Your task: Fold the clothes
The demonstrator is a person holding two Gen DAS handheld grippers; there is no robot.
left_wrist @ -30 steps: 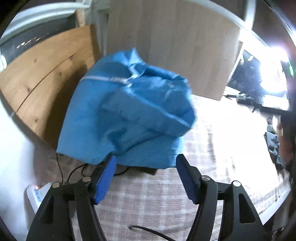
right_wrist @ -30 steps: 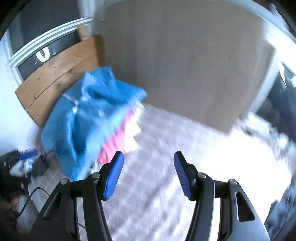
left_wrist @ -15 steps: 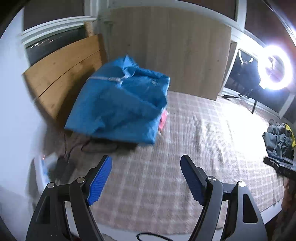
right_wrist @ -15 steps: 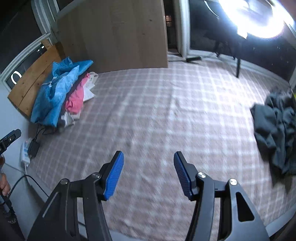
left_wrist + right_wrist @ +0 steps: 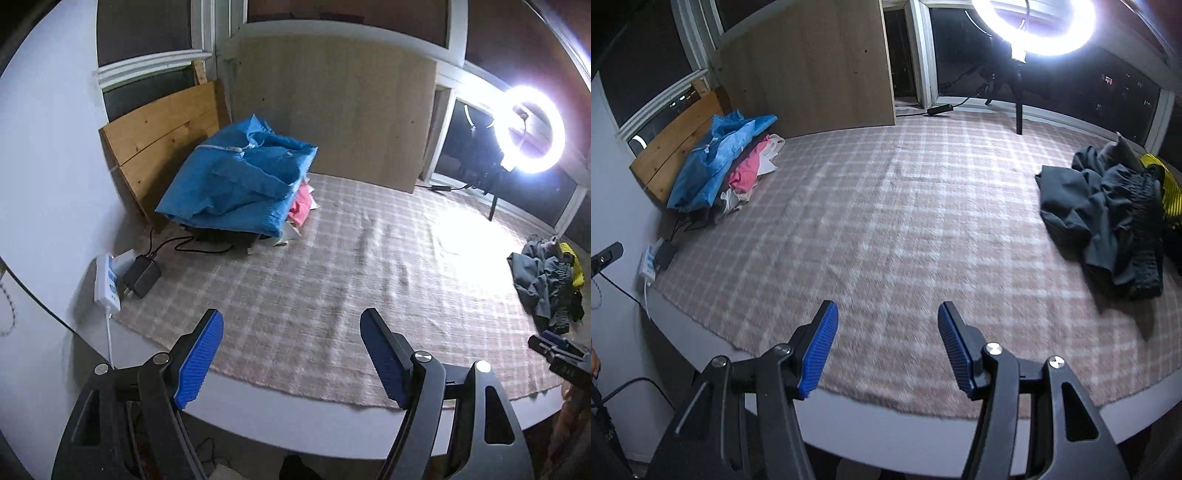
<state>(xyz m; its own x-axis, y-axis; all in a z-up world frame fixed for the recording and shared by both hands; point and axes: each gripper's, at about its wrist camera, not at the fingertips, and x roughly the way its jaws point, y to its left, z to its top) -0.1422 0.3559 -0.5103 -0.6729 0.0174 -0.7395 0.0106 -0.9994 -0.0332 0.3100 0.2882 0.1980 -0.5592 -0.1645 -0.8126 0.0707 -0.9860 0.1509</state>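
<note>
Centre of checked blanket (image 5: 905, 221): bare and flat between the two clothing heaps; open passage for either gripper.
Left side: blue garment (image 5: 236, 184) heaped over pink clothing (image 5: 301, 206), set against the wooden board (image 5: 159, 147).
Left near edge: power strip (image 5: 107, 280) and black adapter (image 5: 142, 275) with trailing cables, just off the blanket.
Right side: dark grey clothes pile (image 5: 1108, 214), a yellow item (image 5: 1167, 195) behind it.
Far edge: tall wood panel (image 5: 812, 70) and ring light (image 5: 530, 134) on its stand.

A home room: plaid rug (image 5: 905, 206), windows (image 5: 650, 74), ring light (image 5: 530, 129).
</note>
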